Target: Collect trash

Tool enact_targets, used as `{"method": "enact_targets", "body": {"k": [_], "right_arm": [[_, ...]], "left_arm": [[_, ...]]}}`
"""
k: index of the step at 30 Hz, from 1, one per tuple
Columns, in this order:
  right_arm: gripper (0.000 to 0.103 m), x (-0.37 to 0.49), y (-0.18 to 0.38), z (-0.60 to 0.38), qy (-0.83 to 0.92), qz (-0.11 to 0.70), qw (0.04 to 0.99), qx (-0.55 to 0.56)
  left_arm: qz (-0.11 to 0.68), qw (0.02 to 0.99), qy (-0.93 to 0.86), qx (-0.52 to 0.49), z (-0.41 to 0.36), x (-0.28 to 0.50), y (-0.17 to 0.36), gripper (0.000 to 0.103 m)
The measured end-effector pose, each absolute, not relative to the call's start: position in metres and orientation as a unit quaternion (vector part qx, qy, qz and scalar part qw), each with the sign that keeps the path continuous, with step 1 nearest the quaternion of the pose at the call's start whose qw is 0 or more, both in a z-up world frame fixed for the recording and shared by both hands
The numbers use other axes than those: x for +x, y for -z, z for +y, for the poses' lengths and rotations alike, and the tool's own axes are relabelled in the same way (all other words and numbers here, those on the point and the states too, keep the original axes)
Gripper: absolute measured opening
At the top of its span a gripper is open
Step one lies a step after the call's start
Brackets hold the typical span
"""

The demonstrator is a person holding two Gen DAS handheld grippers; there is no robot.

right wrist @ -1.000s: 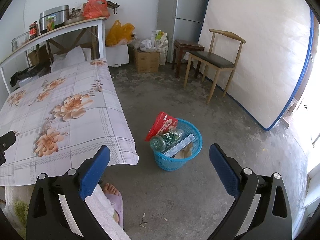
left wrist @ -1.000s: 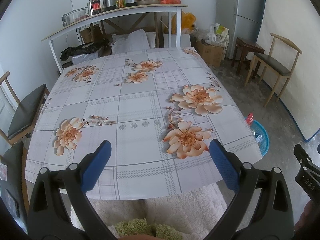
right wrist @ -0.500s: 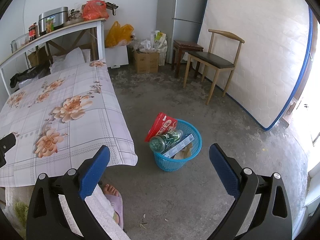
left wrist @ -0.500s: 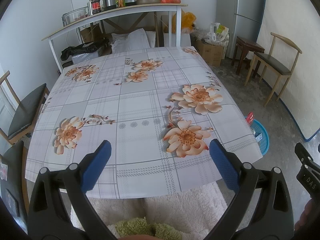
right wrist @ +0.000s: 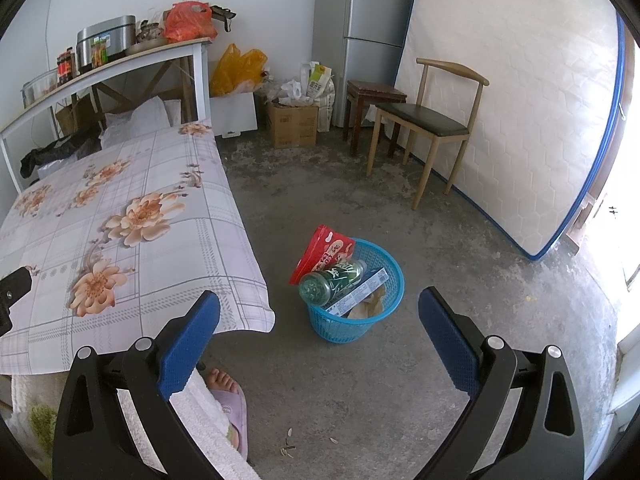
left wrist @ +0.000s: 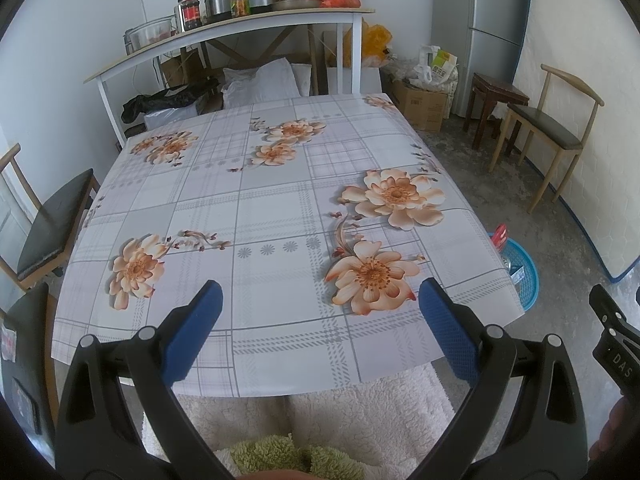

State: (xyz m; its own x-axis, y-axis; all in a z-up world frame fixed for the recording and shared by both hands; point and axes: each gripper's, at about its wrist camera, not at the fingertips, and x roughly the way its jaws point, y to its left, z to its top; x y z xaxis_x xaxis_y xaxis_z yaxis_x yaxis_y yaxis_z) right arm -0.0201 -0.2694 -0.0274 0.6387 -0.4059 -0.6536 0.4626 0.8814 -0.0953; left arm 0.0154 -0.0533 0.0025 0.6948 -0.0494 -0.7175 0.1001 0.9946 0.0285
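Both pairs of fingers are gaping wide and carrying nothing: the left gripper [left wrist: 318, 326] is hovering over the floral-print vinyl tabletop [left wrist: 264, 216], the right gripper [right wrist: 320, 332] is looking down at the round blue plastic mesh basket [right wrist: 384, 312] sitting on the floor beside the tabletop's corner. The trash is sitting piled inside, with a red snack box [right wrist: 322, 254] and a green bottle [right wrist: 332, 282] poking over the rim. A careless nudge could be tipping that overfull, light basket. Bare concrete floor [right wrist: 460, 264], a wooden chair [right wrist: 426, 124] and a mattress [right wrist: 516, 108] leaning behind.
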Motion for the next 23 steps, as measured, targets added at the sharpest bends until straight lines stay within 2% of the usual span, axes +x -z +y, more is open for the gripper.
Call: {"method": "enact_targets", "body": {"k": [23], "right_arm": [[0.097,-0.0210,0.0252,-0.2709,0.241,0.349,0.905,0.042]], "left_arm": [[0.389,0.920,0.040,0.033,-0.0560,0.0150,-0.0023,0.095]]}}
